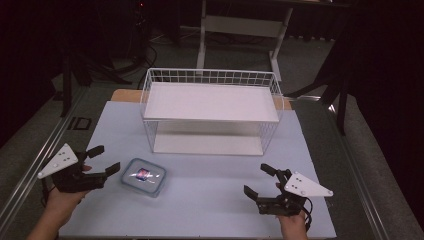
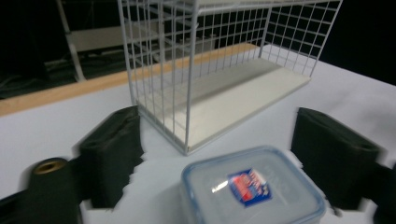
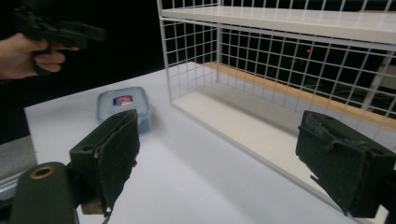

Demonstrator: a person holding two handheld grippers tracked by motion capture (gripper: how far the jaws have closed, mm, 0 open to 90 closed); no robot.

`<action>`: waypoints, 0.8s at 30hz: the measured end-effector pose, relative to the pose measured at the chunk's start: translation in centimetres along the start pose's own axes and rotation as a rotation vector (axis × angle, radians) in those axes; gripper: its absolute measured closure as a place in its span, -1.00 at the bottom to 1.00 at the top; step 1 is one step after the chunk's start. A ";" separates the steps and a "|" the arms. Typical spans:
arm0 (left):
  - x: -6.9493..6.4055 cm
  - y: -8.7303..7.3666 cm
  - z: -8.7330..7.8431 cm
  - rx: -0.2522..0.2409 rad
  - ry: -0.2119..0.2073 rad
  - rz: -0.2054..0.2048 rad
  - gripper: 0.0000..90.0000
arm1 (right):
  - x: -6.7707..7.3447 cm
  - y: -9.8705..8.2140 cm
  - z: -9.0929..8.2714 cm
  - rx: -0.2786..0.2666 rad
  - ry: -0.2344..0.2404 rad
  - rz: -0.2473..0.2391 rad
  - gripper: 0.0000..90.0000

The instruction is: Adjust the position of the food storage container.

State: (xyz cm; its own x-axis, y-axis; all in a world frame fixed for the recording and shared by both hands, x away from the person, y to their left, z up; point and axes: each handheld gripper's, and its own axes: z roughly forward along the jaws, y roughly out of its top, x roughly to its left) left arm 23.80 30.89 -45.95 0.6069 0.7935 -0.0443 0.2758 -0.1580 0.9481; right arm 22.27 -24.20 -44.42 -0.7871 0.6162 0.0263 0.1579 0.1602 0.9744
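Now, biggest first: the pale blue tabletop (image 1: 210, 200) is a smooth matte sheet, and standing on its far half is the white wire rack (image 1: 212, 107), a two-tier frame of thin gridded wire with flat white boards as shelves, its long side running across the person's view. Closer in, on the person's left side, sits the food container (image 1: 143, 176), a low rounded-corner rectangular box of clear plastic with a bluish rim and a small blue-and-red label on its lid, lying flat just in front of the rack's left corner. Here's what the coming move turns on: the left gripper (image 1: 106, 161) is right beside that box, the box lying just off its fingertips toward the middle of the tabletop, and in the left gripper view the lid sits low between the two black padded jaws, which stand wide either side of it, pads clear of the plastic. The right gripper (image 1: 257, 180) is well apart, jaws spread wide and holding nothing, so the left hand looks the nearer one for the pick.
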 end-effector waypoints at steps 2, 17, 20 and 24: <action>0.4 -0.8 0.1 0.020 0.012 -0.001 -0.26 | 0.1 0.0 0.0 0.000 0.003 -0.003 -0.70; 1.5 -5.0 3.6 0.323 0.069 -0.012 0.89 | 0.2 -0.2 0.3 0.008 0.012 0.001 -0.70; 1.2 -5.4 4.3 0.357 0.035 0.000 1.00 | 0.2 -0.2 0.4 0.011 0.014 0.003 -0.70; 0.9 -5.3 4.7 0.371 0.021 0.001 1.00 | 0.2 -0.3 0.4 0.013 0.016 0.008 -0.70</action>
State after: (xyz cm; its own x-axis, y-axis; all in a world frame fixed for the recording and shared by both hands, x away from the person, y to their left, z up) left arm 26.37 29.68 -52.47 0.5931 0.8044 -0.0334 0.5292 -0.3583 0.7691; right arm 22.31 -23.86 -44.76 -0.7951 0.6052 0.0381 0.1722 0.1650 0.9711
